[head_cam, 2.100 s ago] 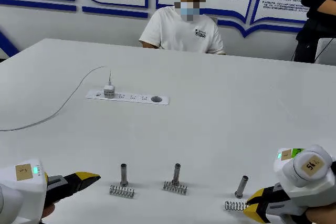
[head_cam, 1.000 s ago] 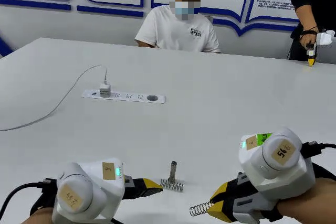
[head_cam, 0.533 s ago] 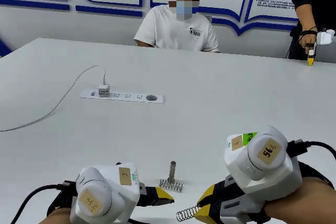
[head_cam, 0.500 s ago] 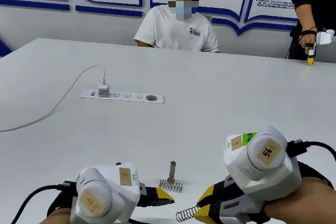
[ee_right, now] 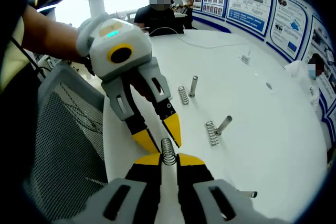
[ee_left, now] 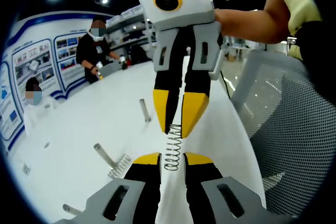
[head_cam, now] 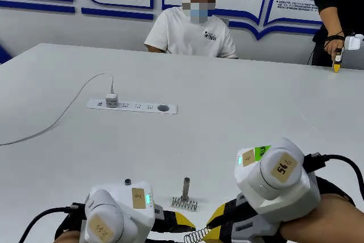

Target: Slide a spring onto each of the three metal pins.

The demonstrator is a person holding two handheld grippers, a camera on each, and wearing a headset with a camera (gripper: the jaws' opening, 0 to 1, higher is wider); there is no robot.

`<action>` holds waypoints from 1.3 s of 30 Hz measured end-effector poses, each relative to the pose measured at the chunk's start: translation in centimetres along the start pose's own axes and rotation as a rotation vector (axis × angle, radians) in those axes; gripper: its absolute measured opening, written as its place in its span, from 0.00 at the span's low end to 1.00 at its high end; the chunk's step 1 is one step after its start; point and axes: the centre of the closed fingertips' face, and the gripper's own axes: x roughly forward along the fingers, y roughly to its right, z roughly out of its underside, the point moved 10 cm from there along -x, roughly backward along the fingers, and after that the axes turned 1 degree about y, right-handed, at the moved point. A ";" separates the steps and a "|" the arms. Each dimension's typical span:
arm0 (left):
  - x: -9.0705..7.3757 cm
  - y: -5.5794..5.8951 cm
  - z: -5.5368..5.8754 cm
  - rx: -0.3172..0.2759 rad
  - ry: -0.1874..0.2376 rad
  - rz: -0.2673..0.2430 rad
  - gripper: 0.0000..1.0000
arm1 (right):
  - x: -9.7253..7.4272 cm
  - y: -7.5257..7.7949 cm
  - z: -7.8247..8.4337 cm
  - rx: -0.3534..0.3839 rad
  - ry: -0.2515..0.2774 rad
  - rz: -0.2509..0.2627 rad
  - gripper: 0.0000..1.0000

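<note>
left gripper (ee_right: 164,143): jaws apart, seemingly | right gripper (ee_left: 176,125): jaws closed (2 tips facing)

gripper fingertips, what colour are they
Yellow, with black behind. Clearest in the left gripper view, on the right gripper.

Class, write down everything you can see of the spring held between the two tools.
The spring is a short coil of thin, bare silvery wire, open-wound so gaps show between the turns. It is lifted off the table and bridges the two tools. The right tool clamps one end between its yellow tips. The other end lies between the yellow tips of the left tool, though whether those squeeze it is unclear.
</note>
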 end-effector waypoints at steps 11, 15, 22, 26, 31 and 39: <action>-0.2 0.1 -0.2 0.012 0.010 -0.010 0.12 | -0.1 -0.2 -0.3 -0.007 0.008 -0.002 0.12; -0.2 0.1 -0.2 0.015 0.011 -0.011 0.12 | -0.1 -0.3 -0.4 -0.010 0.012 -0.001 0.12; -0.2 0.1 -0.2 0.016 0.016 -0.012 0.12 | -0.2 -0.3 -0.8 -0.013 0.027 0.003 0.12; -0.1 0.1 -0.3 0.016 0.019 -0.010 0.11 | -0.3 -0.4 -1.0 -0.019 0.039 0.006 0.12; 0.0 0.1 -0.3 0.010 0.027 -0.010 0.12 | -0.3 -0.5 -1.3 -0.026 0.056 0.010 0.12; 0.0 0.1 -0.6 -0.002 0.041 -0.010 0.12 | -0.2 -0.6 -2.0 -0.036 0.083 0.010 0.12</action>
